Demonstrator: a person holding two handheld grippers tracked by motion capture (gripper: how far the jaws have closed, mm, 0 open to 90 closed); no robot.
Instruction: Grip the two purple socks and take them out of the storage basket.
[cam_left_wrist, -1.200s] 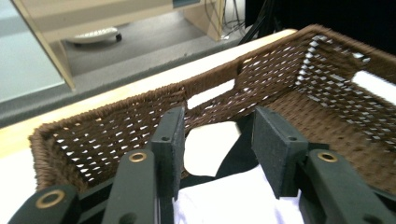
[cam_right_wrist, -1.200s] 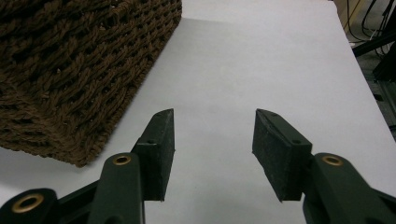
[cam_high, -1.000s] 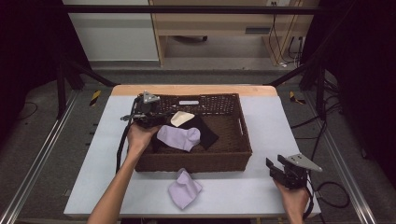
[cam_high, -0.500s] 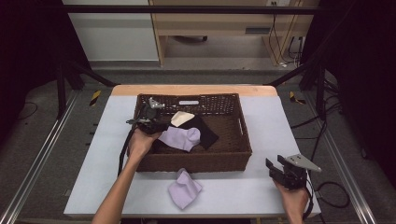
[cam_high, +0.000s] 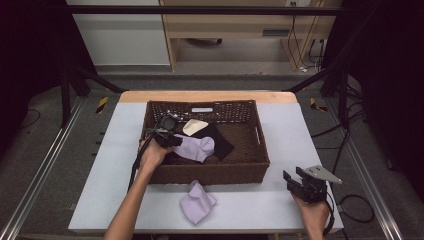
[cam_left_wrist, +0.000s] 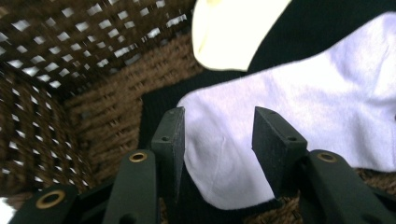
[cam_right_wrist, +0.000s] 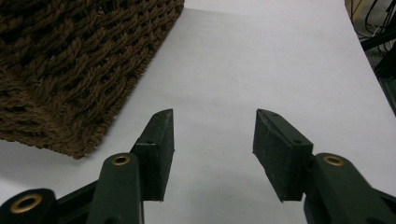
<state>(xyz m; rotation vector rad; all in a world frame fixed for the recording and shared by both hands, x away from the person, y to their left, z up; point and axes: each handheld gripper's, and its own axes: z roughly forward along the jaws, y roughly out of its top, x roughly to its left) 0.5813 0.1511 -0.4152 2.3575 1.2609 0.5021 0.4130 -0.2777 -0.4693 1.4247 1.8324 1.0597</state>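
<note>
A brown wicker basket (cam_high: 205, 175) stands mid-table with a lavender sock (cam_high: 196, 147), a cream sock (cam_high: 194, 126) and a black cloth (cam_high: 222, 142) inside. My left gripper (cam_high: 167, 131) reaches down into the basket's left side. In the left gripper view it (cam_left_wrist: 219, 119) is open, jaws straddling the near end of the lavender sock (cam_left_wrist: 303, 116), which lies on the black cloth (cam_left_wrist: 327, 18) below the cream sock (cam_left_wrist: 233, 28). My right gripper (cam_high: 290, 179) rests low at the table's front right; its jaws (cam_right_wrist: 215, 121) stand open over bare white table, nothing between them.
A second lavender sock (cam_high: 196, 201) lies on the white table (cam_high: 300, 135) in front of the basket. The basket's corner (cam_right_wrist: 70, 70) sits left of the right gripper. Beyond the table are a metal frame, cables and a wooden shelf.
My left gripper has sunk into the basket and moved a little toward the lavender sock. The right gripper has stayed put.
</note>
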